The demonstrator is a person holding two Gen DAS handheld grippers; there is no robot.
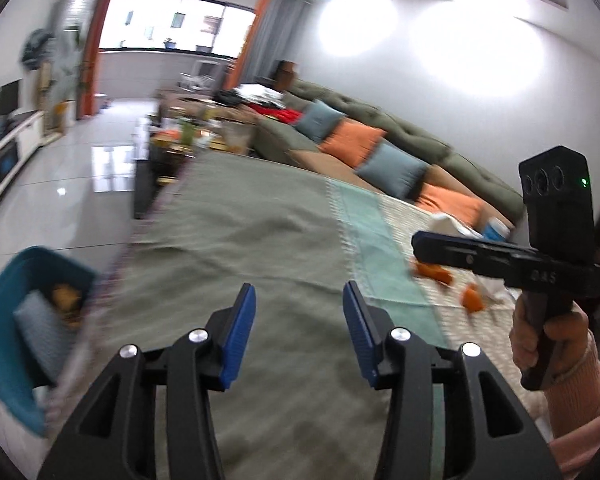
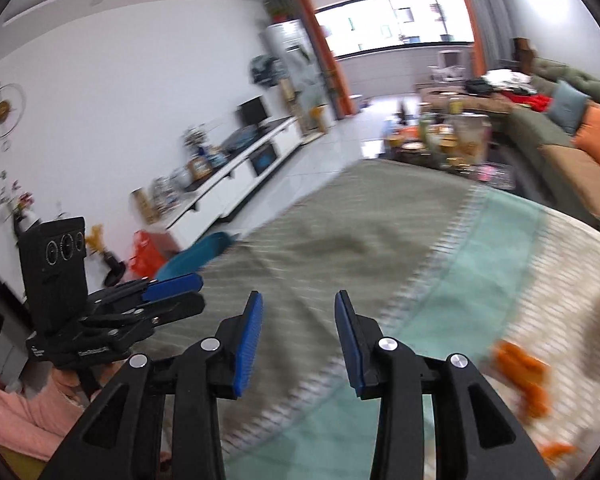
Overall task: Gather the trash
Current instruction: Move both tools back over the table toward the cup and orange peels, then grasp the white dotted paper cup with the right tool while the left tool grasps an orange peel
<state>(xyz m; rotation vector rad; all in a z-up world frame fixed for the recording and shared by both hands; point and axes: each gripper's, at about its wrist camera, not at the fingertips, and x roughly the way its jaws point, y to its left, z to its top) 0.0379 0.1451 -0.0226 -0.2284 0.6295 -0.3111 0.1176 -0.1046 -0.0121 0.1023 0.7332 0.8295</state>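
Orange peel pieces [image 1: 434,271] lie on the cloth-covered table [image 1: 260,216] at the right, and they show blurred in the right wrist view [image 2: 524,372]. A teal bin [image 1: 8,320] holding a grey packet and yellowish scraps stands off the table's left edge; its rim shows in the right wrist view [image 2: 198,258]. My left gripper [image 1: 299,332] is open and empty above the green cloth. My right gripper [image 2: 299,340] is open and empty over the cloth, left of the peels. In the left wrist view the right gripper's tip [image 1: 416,246] is near the peels; whether it touches them is unclear.
A white crumpled item [image 1: 448,222] and a blue-white cup [image 1: 496,230] lie at the table's right edge. A green sofa with orange and blue cushions [image 1: 352,140] runs along the right. A cluttered coffee table [image 1: 196,136] stands beyond. A white TV cabinet [image 2: 236,176] lines the left wall.
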